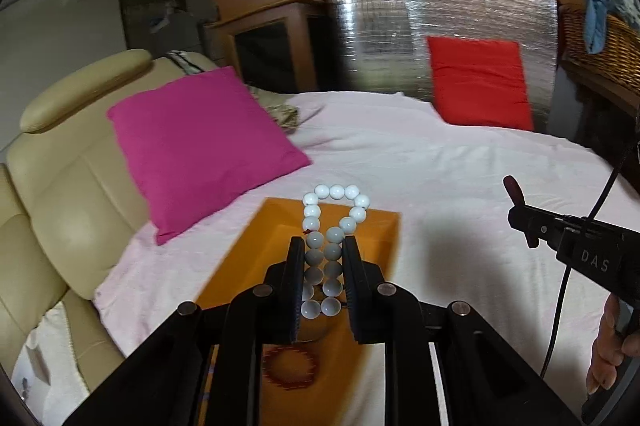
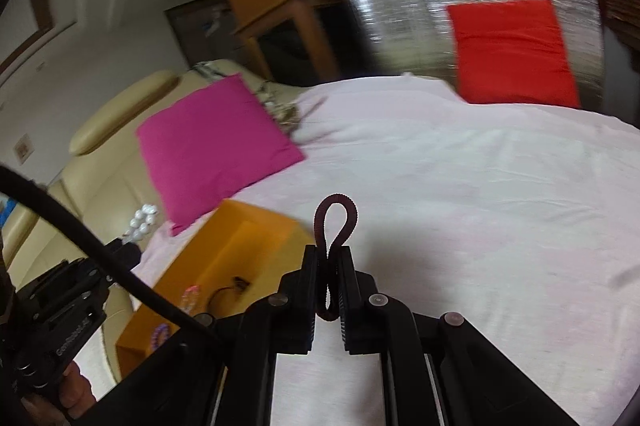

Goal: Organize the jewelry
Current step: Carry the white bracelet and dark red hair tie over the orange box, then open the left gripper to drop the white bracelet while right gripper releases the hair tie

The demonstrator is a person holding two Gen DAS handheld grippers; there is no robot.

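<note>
Left wrist view: the left gripper (image 1: 322,246) has its jaws clamped on a white bead bracelet (image 1: 330,226), squeezed into a long loop that runs along the fingers, its far end sticking out past the tips. It hangs directly above the orange box (image 1: 384,238), which stands on the bed (image 1: 460,165); a red bracelet (image 1: 290,366) already lies inside, under the jaws. The likely drop is straight down, so this hand seems the nearer one. The right gripper (image 1: 516,201) shows at the right edge, off to the side of the box.

Right wrist view: the right gripper (image 2: 330,254) pinches a dark ribbed bracelet (image 2: 335,222), its loop pointing forward. It hangs over bare bed (image 2: 480,185); the box (image 2: 256,222) lies to its left, so it would probably need a leftward shift. The white beads (image 2: 142,222) show far left.
</note>
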